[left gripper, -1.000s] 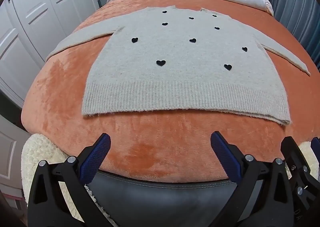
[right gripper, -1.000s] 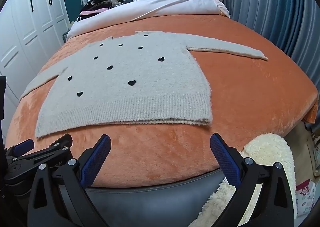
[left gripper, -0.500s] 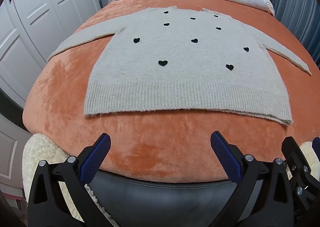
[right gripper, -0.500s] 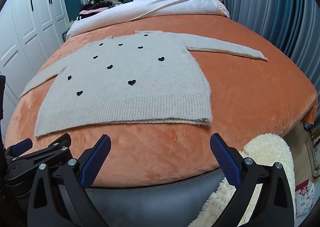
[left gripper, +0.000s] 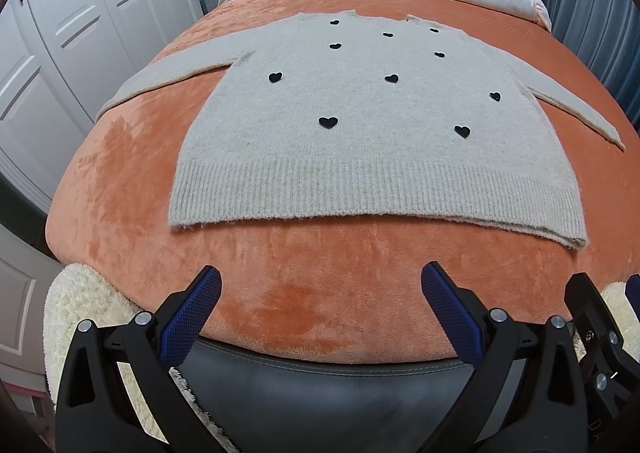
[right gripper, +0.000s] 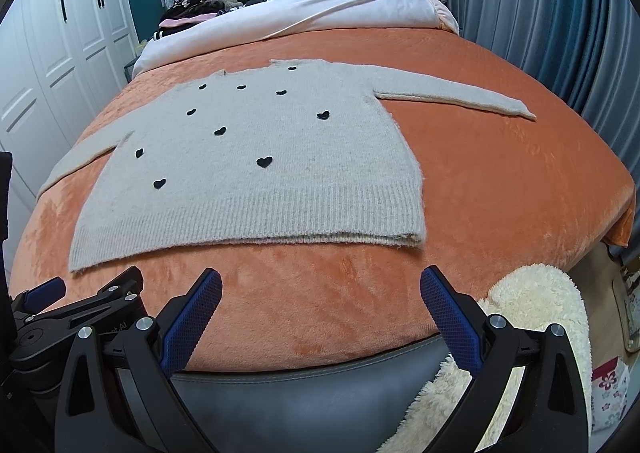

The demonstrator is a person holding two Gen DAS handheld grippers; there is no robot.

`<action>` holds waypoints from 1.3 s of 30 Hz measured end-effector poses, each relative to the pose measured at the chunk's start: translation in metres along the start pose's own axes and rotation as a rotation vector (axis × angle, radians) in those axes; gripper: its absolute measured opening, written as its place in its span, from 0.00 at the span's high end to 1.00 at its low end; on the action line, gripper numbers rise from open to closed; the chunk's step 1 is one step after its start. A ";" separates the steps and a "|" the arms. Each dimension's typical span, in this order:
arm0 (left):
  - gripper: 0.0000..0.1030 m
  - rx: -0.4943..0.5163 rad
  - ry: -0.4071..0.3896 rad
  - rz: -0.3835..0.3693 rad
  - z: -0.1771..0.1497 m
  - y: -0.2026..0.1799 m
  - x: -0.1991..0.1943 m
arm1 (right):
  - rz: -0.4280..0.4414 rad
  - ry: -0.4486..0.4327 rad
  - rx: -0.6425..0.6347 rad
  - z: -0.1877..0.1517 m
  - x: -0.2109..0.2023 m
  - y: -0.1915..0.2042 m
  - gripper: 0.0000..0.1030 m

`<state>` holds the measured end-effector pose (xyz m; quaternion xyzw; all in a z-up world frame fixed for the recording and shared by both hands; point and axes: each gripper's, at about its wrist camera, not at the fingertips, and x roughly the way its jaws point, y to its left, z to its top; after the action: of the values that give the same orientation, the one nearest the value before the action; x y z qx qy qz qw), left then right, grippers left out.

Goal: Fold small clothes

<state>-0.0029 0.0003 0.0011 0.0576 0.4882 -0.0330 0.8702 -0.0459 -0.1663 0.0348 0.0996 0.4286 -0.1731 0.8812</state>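
A small grey knitted sweater [left gripper: 376, 141] [right gripper: 256, 177] with black hearts lies flat on an orange bedspread [left gripper: 320, 277] [right gripper: 492, 189], both sleeves spread out, ribbed hem nearest me. My left gripper [left gripper: 320, 285] hovers open over the bed's near edge, short of the hem's middle. My right gripper [right gripper: 320, 285] is open too, below the hem's right half. Neither touches the sweater. The left gripper's body [right gripper: 76, 305] shows at the right wrist view's lower left.
White wardrobe doors [left gripper: 76, 33] stand to the left, blue curtains [right gripper: 560, 13] to the right. A white duvet [right gripper: 320, 13] and a pile of clothes [right gripper: 200, 5] lie at the head end. A fluffy cream rug [right gripper: 532, 317] lies by the dark bed frame [left gripper: 320, 385].
Both views have crept slightly forward and up, so the sweater sits a little lower and nearer in frame. Both grippers stay open, and the sweater has not moved.
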 end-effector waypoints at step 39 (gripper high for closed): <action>0.06 0.007 -0.006 0.010 -0.001 0.002 0.000 | -0.003 0.009 0.003 -0.004 0.003 -0.001 0.05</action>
<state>-0.0036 0.0029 0.0005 0.0631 0.4853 -0.0305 0.8715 -0.0473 -0.1670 0.0302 0.1010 0.4325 -0.1747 0.8788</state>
